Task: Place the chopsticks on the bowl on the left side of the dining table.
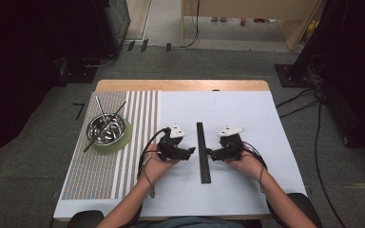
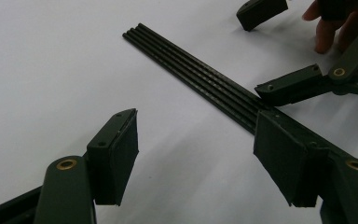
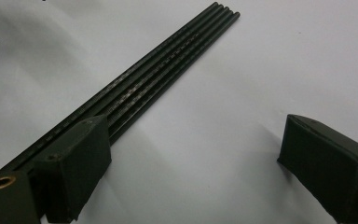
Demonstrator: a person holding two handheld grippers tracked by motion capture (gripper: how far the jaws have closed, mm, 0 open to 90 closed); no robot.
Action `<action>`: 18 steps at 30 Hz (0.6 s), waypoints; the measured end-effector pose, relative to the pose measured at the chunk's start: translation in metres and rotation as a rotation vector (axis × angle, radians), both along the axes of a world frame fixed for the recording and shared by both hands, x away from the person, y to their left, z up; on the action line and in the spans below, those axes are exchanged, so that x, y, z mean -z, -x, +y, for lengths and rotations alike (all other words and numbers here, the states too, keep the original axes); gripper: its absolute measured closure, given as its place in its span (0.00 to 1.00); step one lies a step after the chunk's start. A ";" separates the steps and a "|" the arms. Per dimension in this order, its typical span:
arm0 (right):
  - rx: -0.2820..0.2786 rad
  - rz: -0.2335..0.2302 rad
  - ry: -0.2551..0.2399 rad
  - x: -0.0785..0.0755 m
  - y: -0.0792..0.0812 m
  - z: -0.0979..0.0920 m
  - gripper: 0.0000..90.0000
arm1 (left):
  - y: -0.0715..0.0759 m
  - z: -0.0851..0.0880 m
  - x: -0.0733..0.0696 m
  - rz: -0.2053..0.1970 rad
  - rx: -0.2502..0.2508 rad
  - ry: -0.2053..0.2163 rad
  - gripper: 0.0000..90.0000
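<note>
A bundle of several thin black sticks [image 1: 202,152] lies flat on the white sheet, running away from the person. My left gripper [image 1: 192,151] rests just left of it, open, with its jaws pointing at the bundle. In the left gripper view the sticks [image 2: 191,70] run past my right-hand pad, and nothing is between the left gripper's [image 2: 198,156] pads. My right gripper [image 1: 208,152] faces in from the right, also open. In the right gripper view the sticks [image 3: 168,60] pass beside the left-hand pad of the right gripper [image 3: 200,163], which holds nothing.
A steel bowl [image 1: 106,128] with thin metal sticks in it stands on a green plate [image 1: 123,137] at the left, on a striped placemat [image 1: 123,161]. The white sheet [image 1: 247,109] covers the rest of the table. Cables run over the floor at the right.
</note>
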State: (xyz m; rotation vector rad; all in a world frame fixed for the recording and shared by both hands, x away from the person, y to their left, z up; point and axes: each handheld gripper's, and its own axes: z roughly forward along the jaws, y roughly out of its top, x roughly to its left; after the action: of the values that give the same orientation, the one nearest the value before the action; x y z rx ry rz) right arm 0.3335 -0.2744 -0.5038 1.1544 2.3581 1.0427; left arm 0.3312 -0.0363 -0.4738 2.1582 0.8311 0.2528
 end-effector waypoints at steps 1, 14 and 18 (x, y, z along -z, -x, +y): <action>0.000 0.000 0.000 0.000 0.000 0.000 0.09 | 0.000 -0.001 0.000 0.003 -0.001 0.002 0.34; 0.000 0.000 0.000 0.000 0.000 0.000 0.09 | 0.006 -0.015 0.008 0.007 0.012 -0.013 0.31; 0.001 0.000 0.000 0.000 0.000 0.000 0.09 | 0.006 -0.016 0.010 0.019 0.007 -0.001 0.32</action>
State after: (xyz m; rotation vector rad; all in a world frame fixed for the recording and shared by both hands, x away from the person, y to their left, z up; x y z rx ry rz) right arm 0.3335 -0.2744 -0.5039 1.1547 2.3573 1.0430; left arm 0.3253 -0.0524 -0.4835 2.1674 0.8344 0.2296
